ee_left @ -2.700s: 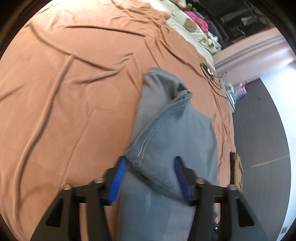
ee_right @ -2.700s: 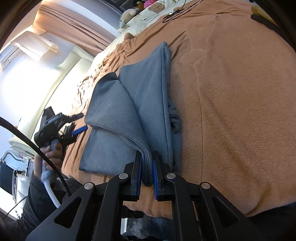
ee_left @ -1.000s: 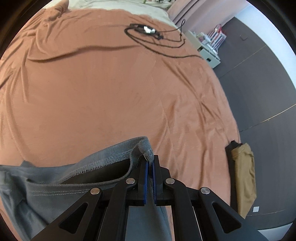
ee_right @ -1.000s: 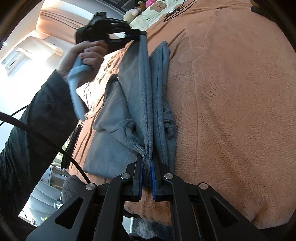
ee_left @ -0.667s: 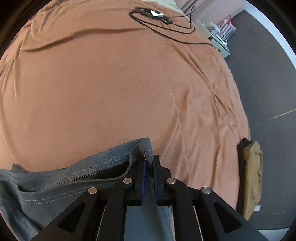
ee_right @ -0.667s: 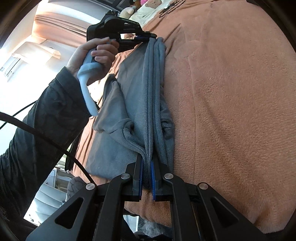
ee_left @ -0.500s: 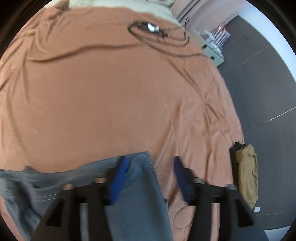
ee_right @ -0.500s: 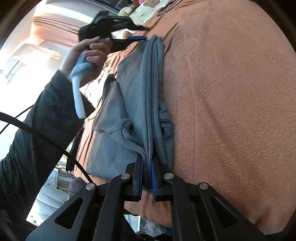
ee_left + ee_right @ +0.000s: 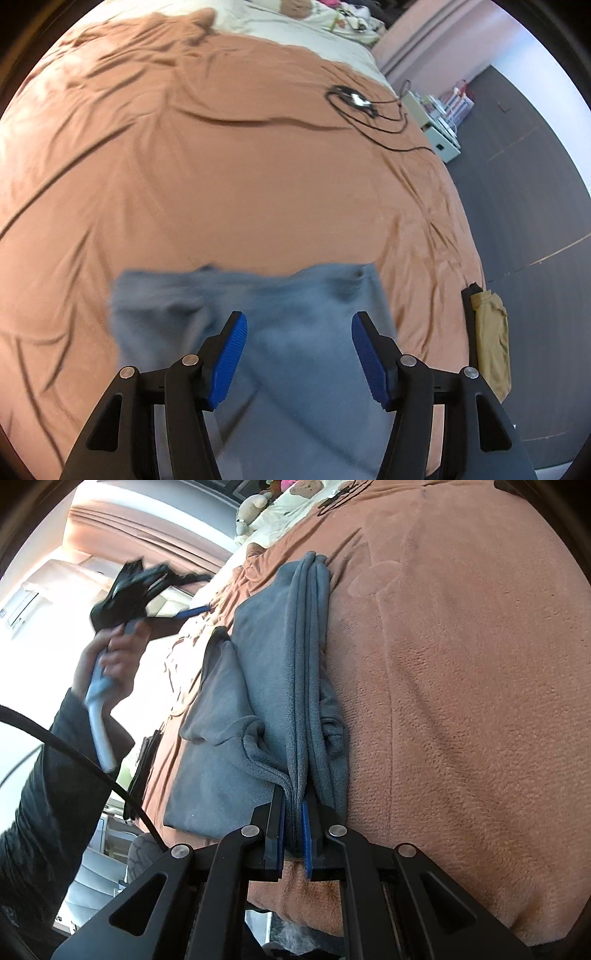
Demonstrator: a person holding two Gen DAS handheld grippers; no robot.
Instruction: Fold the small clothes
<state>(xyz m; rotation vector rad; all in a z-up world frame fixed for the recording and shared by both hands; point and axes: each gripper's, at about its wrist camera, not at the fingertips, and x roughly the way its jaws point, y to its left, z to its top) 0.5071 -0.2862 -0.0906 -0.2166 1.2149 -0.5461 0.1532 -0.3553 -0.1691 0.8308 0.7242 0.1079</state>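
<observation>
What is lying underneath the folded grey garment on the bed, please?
The grey garment rests directly on the orange-brown blanket, which shows all around it. Whatever lies beneath the blanket is covered. The garment's lower layers are hidden by its top fold.

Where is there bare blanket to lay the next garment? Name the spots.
Free: the broad orange blanket between the grey garment and the black cable, and the stretch left of the garment. Crowded: the bed's right edge, by the tan cloth.

Grey fleece garment [image 9: 266, 686] lies folded lengthwise on the bedspread.
</observation>
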